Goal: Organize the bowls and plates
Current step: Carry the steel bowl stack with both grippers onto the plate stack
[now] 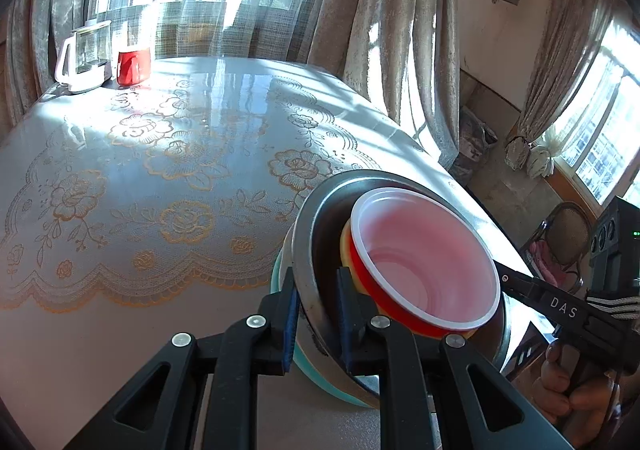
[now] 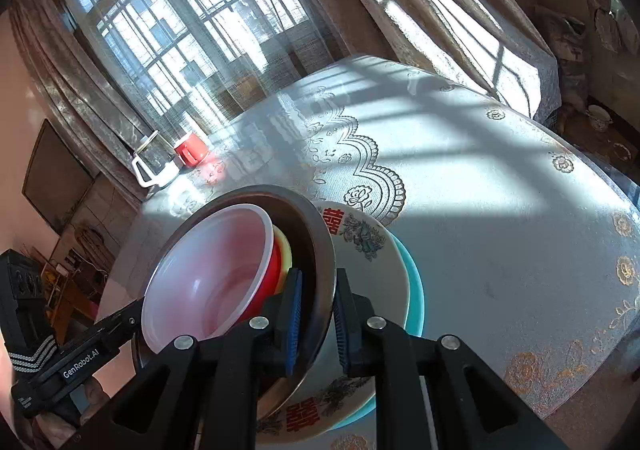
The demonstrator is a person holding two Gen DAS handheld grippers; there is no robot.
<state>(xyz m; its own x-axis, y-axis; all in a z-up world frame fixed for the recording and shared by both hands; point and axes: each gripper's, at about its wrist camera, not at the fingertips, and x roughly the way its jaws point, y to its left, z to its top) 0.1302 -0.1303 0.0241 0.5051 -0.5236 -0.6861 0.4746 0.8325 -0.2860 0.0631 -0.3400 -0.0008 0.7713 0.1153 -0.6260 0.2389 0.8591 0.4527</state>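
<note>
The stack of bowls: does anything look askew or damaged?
The red bowl sits off-centre inside the steel bowl, leaning to one side over a yellow bowl. The whole stack looks tilted, with the left gripper and right gripper each clamped on the steel rim. No damage or spill shows.

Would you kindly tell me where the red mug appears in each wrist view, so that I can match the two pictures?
Left wrist view: the red mug stands upper left, at the table's far edge, just right of the white-handled glass kettle.
Right wrist view: the red mug sits left of centre, again right of the glass kettle, before the window.
Shared landmark: the steel bowl that holds the red bowl.
</note>
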